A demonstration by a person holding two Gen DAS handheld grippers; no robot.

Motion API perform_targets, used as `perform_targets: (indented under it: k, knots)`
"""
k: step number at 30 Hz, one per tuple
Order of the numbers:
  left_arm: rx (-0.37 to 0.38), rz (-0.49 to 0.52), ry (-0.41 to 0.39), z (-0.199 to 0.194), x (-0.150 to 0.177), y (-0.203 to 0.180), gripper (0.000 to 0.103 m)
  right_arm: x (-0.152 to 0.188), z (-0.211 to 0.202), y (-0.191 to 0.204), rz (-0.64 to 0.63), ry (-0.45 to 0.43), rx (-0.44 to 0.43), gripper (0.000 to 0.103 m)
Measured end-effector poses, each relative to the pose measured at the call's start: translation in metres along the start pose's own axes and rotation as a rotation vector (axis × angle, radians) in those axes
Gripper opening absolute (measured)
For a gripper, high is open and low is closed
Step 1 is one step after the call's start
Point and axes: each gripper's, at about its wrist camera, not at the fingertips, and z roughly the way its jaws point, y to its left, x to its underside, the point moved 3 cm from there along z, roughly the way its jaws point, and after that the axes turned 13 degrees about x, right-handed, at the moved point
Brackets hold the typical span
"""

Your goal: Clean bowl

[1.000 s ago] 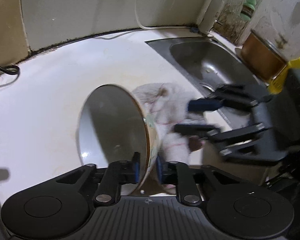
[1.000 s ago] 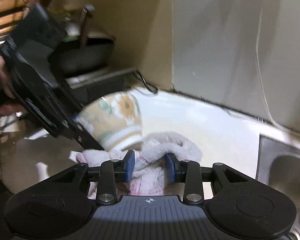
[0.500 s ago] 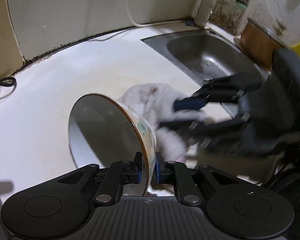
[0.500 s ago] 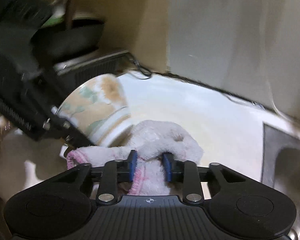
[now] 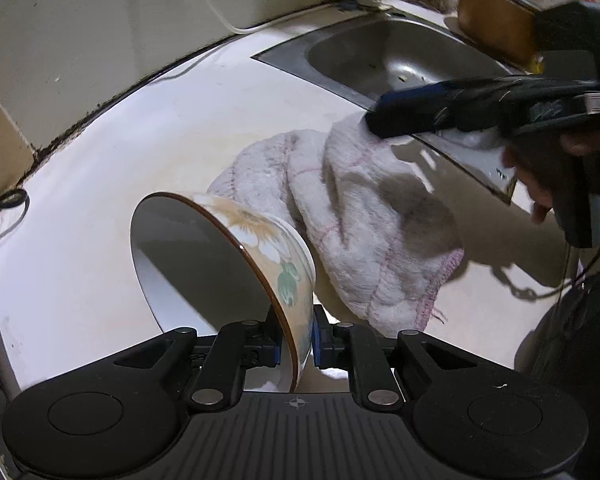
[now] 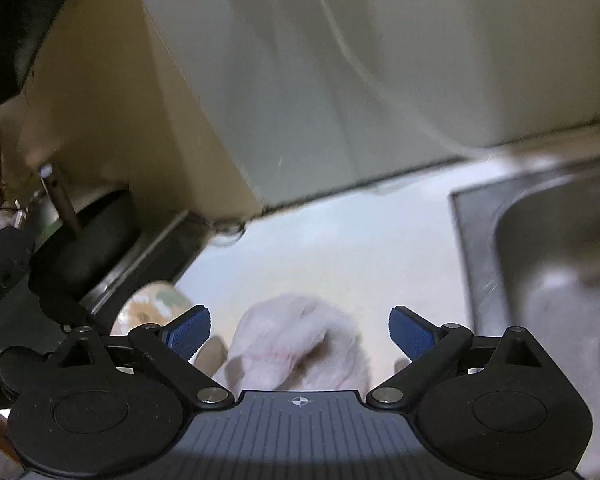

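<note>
Over cloth (image 6: 300,344), right gripper (image 6: 299,330) now opening.

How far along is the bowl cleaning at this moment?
Done: the bowl interior looks free of residue. In hand: the left gripper clamps the tilted bowl's rim; the right gripper is opening, its fingers clear of the towel heaped beside the bowl. Left: setting the bowl down.

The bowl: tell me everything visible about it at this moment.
The bowl looks ceramic, with a plain pale inside, a thin brown rim and an outside painted with orange flowers and green leaves. It is tipped on its side, opening facing left in the left wrist view. The left tool pinches its rim. The white towel lies against its outer wall.
</note>
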Motion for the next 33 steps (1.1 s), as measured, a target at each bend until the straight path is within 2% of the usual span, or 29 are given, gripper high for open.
perform_targets:
  k: [3, 4, 6, 8, 10, 12, 13, 14, 16, 17, 18, 21, 24, 27, 31, 32, 33]
  knots:
    - [-0.015, 0.023, -0.003, 0.001, 0.0, -0.003, 0.017, 0.008, 0.024, 0.024, -0.149, 0.06, 0.063, 0.096]
    - [-0.022, 0.032, -0.006, 0.001, 0.0, -0.004, 0.017, 0.011, 0.029, 0.028, -0.16, 0.074, 0.053, 0.093]
    - [-0.054, 0.072, -0.014, 0.0, -0.001, -0.01, 0.017, 0.014, 0.031, 0.03, -0.152, 0.09, 0.011, 0.06]
    - [-0.089, 0.125, -0.017, 0.002, -0.004, -0.018, 0.018, 0.012, 0.027, 0.022, -0.121, 0.086, -0.013, 0.044]
    - [-0.124, 0.181, -0.02, 0.004, -0.007, -0.025, 0.018, 0.005, 0.013, -0.002, 0.018, 0.068, -0.085, 0.034]
    - [-0.147, 0.224, -0.023, 0.007, -0.011, -0.031, 0.021, 0.001, 0.005, -0.014, 0.09, 0.05, -0.124, 0.031]
    - [-0.147, 0.233, -0.025, 0.008, -0.013, -0.033, 0.023, -0.003, -0.006, -0.026, 0.168, 0.022, -0.171, 0.031]
    - [-0.147, 0.239, -0.027, 0.009, -0.015, -0.034, 0.023, -0.005, -0.008, -0.027, 0.183, 0.015, -0.181, 0.031]
    - [-0.144, 0.247, -0.03, 0.009, -0.018, -0.036, 0.024, -0.02, -0.03, -0.037, 0.269, -0.074, -0.267, 0.029]
    - [-0.142, 0.252, -0.031, 0.01, -0.02, -0.037, 0.025, -0.022, -0.033, -0.038, 0.275, -0.084, -0.276, 0.028]
    - [-0.142, 0.256, -0.033, 0.011, -0.022, -0.037, 0.025, -0.039, -0.05, -0.035, 0.287, -0.148, -0.323, 0.028]
    - [-0.141, 0.261, -0.035, 0.015, -0.03, -0.036, 0.026, -0.07, -0.081, -0.02, 0.237, -0.259, -0.409, 0.028]
    - [-0.141, 0.239, -0.049, 0.016, -0.039, -0.035, 0.028, -0.084, -0.093, -0.007, 0.188, -0.296, -0.443, 0.028]
    - [-0.144, 0.225, -0.045, 0.02, -0.049, -0.034, 0.029, -0.088, -0.088, 0.002, 0.121, -0.282, -0.393, 0.028]
    - [-0.171, 0.244, -0.027, 0.027, -0.057, -0.035, 0.029, -0.066, -0.054, -0.005, -0.002, -0.207, -0.17, 0.029]
    - [-0.174, 0.246, -0.03, 0.027, -0.057, -0.034, 0.029, -0.061, -0.05, -0.005, -0.03, -0.2, -0.129, 0.033]
    - [-0.174, 0.245, -0.033, 0.027, -0.056, -0.033, 0.029, -0.053, -0.046, -0.007, -0.071, -0.196, -0.066, 0.041]
